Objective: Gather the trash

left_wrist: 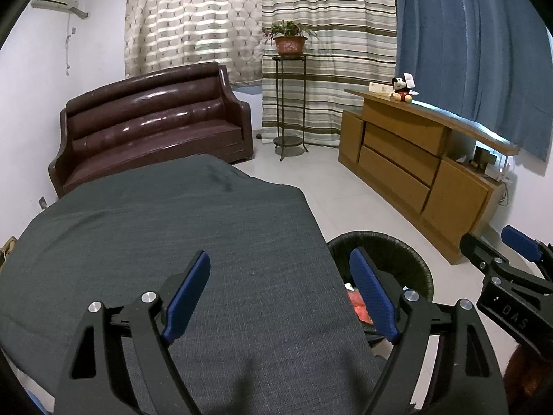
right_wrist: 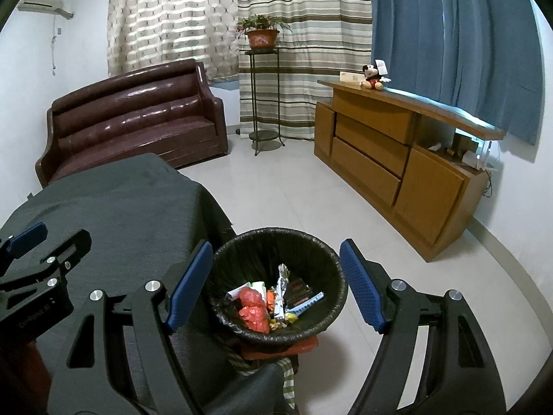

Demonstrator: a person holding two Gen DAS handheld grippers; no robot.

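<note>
A round bin lined with a black bag (right_wrist: 311, 242) stands on the floor beside the table, seen from above in the right wrist view. Inside it lie crumpled red wrappers (right_wrist: 254, 307), a silver foil wrapper (right_wrist: 281, 285), a dark packet and a blue-edged carton. My right gripper (right_wrist: 276, 285) hovers above the bin, open, nothing between its blue pads. My left gripper (left_wrist: 280, 297) is open and empty over the dark grey tablecloth (left_wrist: 172, 228), near its right edge. In the left wrist view the bin (left_wrist: 408, 252) shows partly behind the right finger.
A brown leather sofa (left_wrist: 152, 121) stands behind the table. A wooden sideboard (left_wrist: 408, 159) with a plush mouse toy (left_wrist: 402, 90) lines the right wall. A plant stand (left_wrist: 288, 103) stands before the curtains. Pale floor tiles (right_wrist: 304, 193) stretch between table and sideboard.
</note>
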